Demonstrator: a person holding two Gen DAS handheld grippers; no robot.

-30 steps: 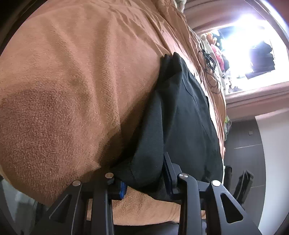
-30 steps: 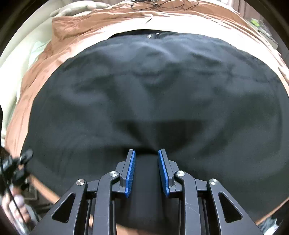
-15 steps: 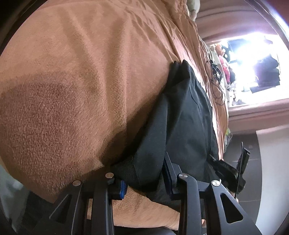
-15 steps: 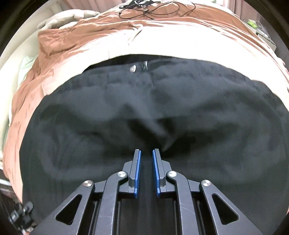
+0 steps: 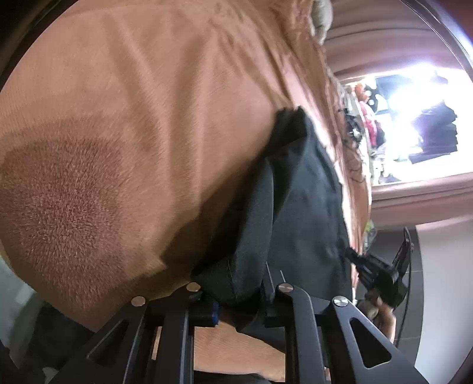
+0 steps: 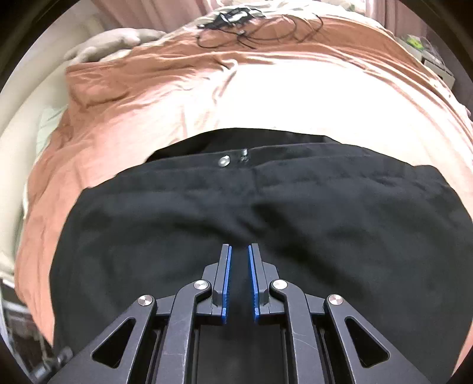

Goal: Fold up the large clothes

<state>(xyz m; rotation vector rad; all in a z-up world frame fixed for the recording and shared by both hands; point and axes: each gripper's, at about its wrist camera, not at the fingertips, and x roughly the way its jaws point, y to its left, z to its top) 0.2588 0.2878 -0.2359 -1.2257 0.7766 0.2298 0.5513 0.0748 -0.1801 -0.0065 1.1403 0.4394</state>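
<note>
Left gripper (image 5: 239,298): jaws have just been closing and now pinch a bunched fold at the edge of the black trousers (image 5: 298,206); the cloth bulges out ahead of the fingers (image 5: 204,308) and fills the gap, so this reads as a real grip, with the fold narrower than a second ago. Right gripper (image 6: 239,280): jaws have also just been closing, down to a narrow slit between the blue pads (image 6: 227,280). Dark fabric lies in and under that slit, but the right wrist view doesn't show whether the pads press on it or merely sit over it, so hold unconfirmed. The trousers (image 6: 266,221) lie spread on the rust-brown bedspread (image 6: 266,88), running away ahead of the right fingers, waistband at the far edge with its metal button (image 6: 223,161) face up. In that view more bedspread now shows beyond the waistband than a second ago, and the button is clear where it was barely visible, so the right gripper has pulled back from the cloth. In the left view the right-hand tool (image 5: 381,271) now shows off to the right of the fingers, beyond the trouser edge. Judgement: both ends of the near edge are being secured for a lift-and-fold toward the waistband; fold not started. Risk: if the right pads only have a single ply or nothing, the edge goes up lopsided. A tangle of black cables (image 6: 254,26) sits far beyond the fingers, out of the fold path.
</note>
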